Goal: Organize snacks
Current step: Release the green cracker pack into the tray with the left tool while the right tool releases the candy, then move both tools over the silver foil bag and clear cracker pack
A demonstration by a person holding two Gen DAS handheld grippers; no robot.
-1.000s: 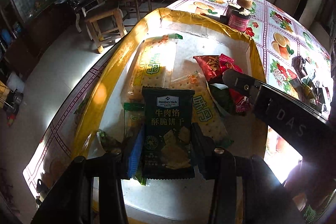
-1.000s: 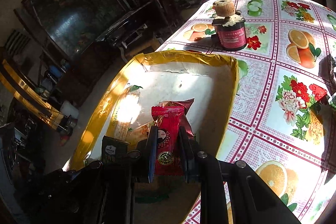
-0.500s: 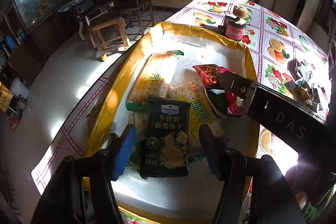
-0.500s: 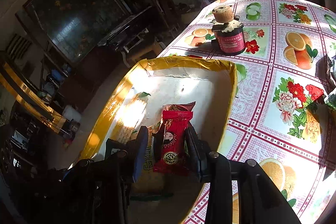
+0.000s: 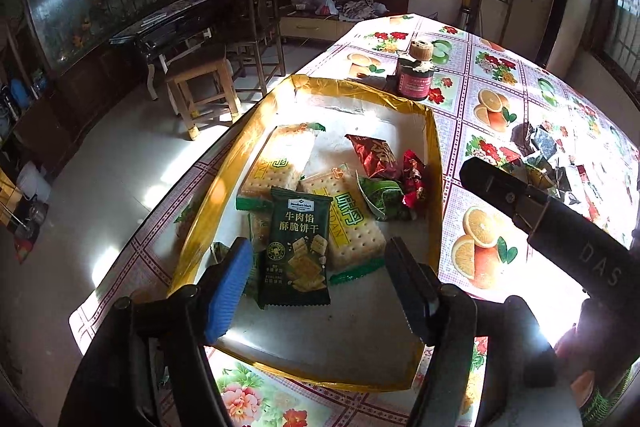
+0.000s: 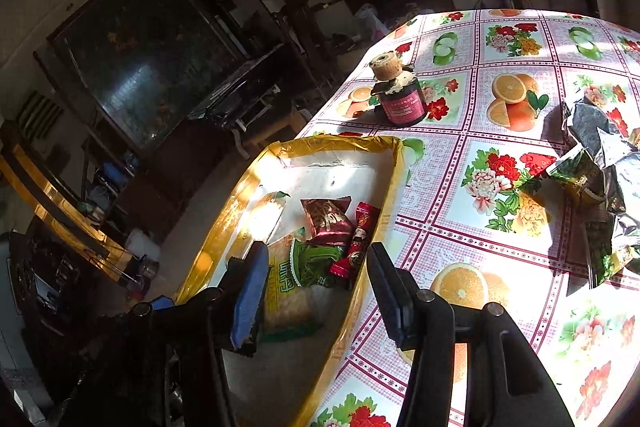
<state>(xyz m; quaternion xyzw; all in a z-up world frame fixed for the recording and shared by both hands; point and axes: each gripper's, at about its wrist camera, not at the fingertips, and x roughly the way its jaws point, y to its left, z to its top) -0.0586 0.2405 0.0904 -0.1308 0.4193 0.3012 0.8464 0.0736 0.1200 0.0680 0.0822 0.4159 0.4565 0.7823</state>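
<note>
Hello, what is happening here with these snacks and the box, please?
A person with a gripper in each hand is sorting snacks into a gold-edged tray on a flowered tablecloth. The left gripper has just been opening and its jaws stand apart from the dark green cracker pack, which lies in the tray. The right gripper has also just been opening; the red candy packet lies free in the tray. More wrappers wait on the table.
</note>
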